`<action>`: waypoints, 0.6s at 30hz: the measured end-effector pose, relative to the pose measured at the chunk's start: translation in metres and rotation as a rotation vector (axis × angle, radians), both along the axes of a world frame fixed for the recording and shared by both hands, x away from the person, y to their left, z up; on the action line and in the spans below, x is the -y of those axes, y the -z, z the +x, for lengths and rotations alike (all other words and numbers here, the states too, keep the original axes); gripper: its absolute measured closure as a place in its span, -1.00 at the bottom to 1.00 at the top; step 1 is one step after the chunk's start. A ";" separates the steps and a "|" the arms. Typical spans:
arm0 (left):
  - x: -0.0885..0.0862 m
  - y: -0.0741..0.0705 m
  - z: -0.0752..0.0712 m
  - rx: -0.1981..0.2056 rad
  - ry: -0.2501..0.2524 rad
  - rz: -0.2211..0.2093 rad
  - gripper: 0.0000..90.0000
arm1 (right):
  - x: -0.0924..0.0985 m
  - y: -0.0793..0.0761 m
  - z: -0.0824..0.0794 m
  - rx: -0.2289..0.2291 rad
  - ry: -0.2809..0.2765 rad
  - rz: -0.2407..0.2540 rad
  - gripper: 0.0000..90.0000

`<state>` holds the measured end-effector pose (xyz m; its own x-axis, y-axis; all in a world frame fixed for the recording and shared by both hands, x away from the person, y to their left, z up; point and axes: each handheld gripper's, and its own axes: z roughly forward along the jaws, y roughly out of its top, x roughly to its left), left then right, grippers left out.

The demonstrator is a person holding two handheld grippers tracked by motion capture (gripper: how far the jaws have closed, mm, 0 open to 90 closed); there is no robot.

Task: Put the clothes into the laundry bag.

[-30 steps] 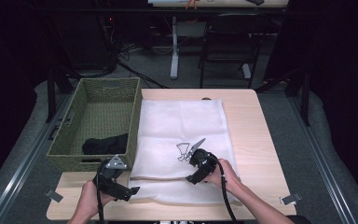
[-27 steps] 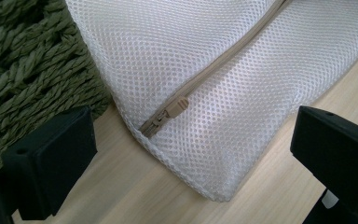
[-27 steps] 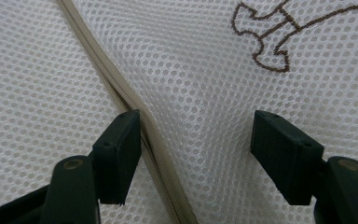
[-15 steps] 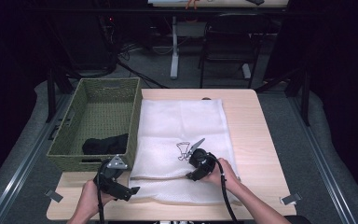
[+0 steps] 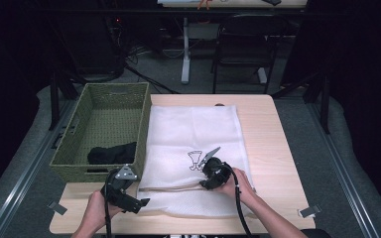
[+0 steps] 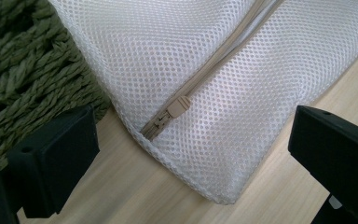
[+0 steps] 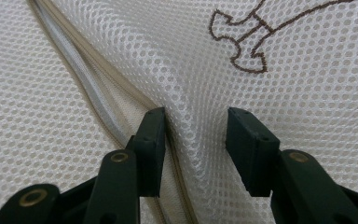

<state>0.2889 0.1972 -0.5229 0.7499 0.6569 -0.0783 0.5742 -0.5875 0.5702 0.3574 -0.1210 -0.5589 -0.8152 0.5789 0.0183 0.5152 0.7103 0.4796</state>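
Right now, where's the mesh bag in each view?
High view: mesh bag at the centre of the table, right of the basket.
Left gripper view: its corner, upper middle.
Right gripper view: across the frame, bunched at centre.
Shared landmarks: brown print for high and right gripper views; beige zipper for both gripper views.

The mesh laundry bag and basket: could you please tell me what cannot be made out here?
- Black item in the basket, high view: too small and dark to identify.
- Mesh bag contents: hidden by its fabric.
- Right gripper view: fabric bunches between the closing jaws; firm pinch unclear.
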 end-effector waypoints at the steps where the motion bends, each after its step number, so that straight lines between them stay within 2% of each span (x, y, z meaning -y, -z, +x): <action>1: 0.000 -0.001 0.000 0.003 -0.003 0.000 -0.97 | -0.001 0.000 -0.001 0.010 0.005 -0.007 0.27; 3: -0.001 -0.001 0.000 0.001 0.008 -0.001 -0.97 | -0.001 0.000 -0.002 0.019 0.001 -0.018 0.28; 9: -0.001 0.000 0.001 -0.014 0.019 0.003 -0.99 | -0.001 -0.001 0.000 0.008 0.013 -0.013 0.38; 12: -0.002 0.001 0.002 -0.015 0.023 0.003 -0.99 | 0.000 -0.001 0.002 0.015 0.041 -0.011 0.55; 14: -0.003 0.001 0.003 -0.018 0.025 0.000 -0.99 | 0.000 -0.002 0.002 0.030 0.049 -0.023 0.75; 18: -0.001 0.001 0.003 -0.021 0.032 -0.005 -0.99 | 0.001 -0.003 0.002 0.036 0.047 -0.025 0.88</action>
<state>0.2921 0.1985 -0.5243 0.7689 0.6319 -0.0976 0.5667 -0.6028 0.5616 0.3598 -0.1222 -0.5558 -0.7869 0.6166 -0.0254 0.5310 0.6975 0.4812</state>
